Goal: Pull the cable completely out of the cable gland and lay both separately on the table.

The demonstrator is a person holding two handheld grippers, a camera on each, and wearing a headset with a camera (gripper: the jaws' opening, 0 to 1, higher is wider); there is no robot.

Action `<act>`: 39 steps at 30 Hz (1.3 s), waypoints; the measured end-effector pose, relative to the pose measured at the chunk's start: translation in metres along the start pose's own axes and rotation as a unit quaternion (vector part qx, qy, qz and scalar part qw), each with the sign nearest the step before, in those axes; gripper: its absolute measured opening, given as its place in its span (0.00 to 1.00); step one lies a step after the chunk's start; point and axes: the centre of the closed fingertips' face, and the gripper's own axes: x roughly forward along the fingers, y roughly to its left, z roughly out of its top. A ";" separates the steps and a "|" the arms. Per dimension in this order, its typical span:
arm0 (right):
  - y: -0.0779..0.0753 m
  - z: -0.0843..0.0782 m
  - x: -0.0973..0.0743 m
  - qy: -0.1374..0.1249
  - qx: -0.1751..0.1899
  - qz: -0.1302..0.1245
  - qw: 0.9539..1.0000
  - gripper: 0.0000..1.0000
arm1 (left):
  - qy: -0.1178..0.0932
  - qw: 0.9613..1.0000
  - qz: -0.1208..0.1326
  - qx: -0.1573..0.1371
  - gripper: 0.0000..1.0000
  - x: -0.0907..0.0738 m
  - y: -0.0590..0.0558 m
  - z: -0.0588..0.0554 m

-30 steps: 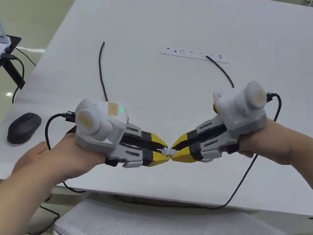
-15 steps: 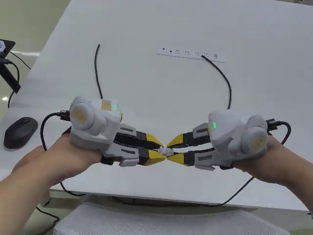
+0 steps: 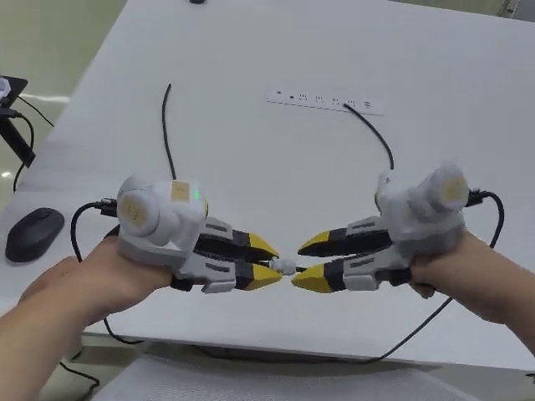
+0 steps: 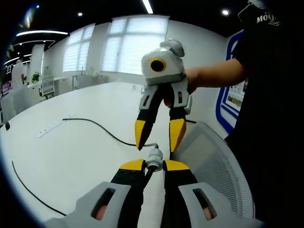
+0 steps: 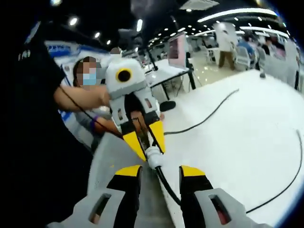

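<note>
- Cable gland [image 4: 153,156], small, hard and light, is clenched in the left claw [image 4: 154,164], held clear of the tabletop [image 3: 251,167].
- Cable [image 5: 167,186], thin and limp, passes between the released jaws of the right claw [image 5: 160,169].
- Best hold is probably the cable just beside the gland; its smooth jacket may slip.

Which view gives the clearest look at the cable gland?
The left gripper view: the cable gland sits close and central between the yellow tips of the left gripper. The right gripper view shows it with the black cable running out; the head view shows a small pale speck.
</note>
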 end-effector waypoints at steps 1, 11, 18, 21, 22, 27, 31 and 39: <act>0.004 0.001 -0.001 -0.002 0.039 0.036 0.999 0.29 | 0.001 1.000 0.000 0.004 0.15 -0.001 0.000 0.000; 0.009 0.009 0.009 0.022 0.199 0.180 0.963 0.20 | 0.008 0.998 0.000 0.057 0.15 -0.001 -0.002 0.000; 0.024 0.001 0.011 0.060 0.234 0.227 0.943 0.15 | 0.004 0.998 0.001 0.067 0.15 -0.001 -0.002 0.006; 0.026 0.000 0.011 0.063 0.228 0.232 0.943 0.14 | 0.003 0.997 -0.003 0.074 0.15 -0.001 -0.005 0.009; 0.026 0.001 0.010 0.062 0.232 0.235 0.942 0.13 | 0.002 0.997 -0.003 0.074 0.15 -0.001 -0.006 0.009; 0.021 0.004 0.007 0.050 0.253 0.238 0.936 0.08 | 0.008 0.997 -0.005 0.078 0.15 0.002 -0.007 0.008; 0.022 0.002 0.006 0.053 0.247 0.240 0.937 0.08 | 0.011 0.997 -0.008 0.081 0.15 0.005 -0.008 0.008; 0.027 -0.010 0.003 0.087 0.202 0.236 0.946 0.08 | 0.011 0.997 -0.009 0.080 0.15 0.008 -0.010 0.009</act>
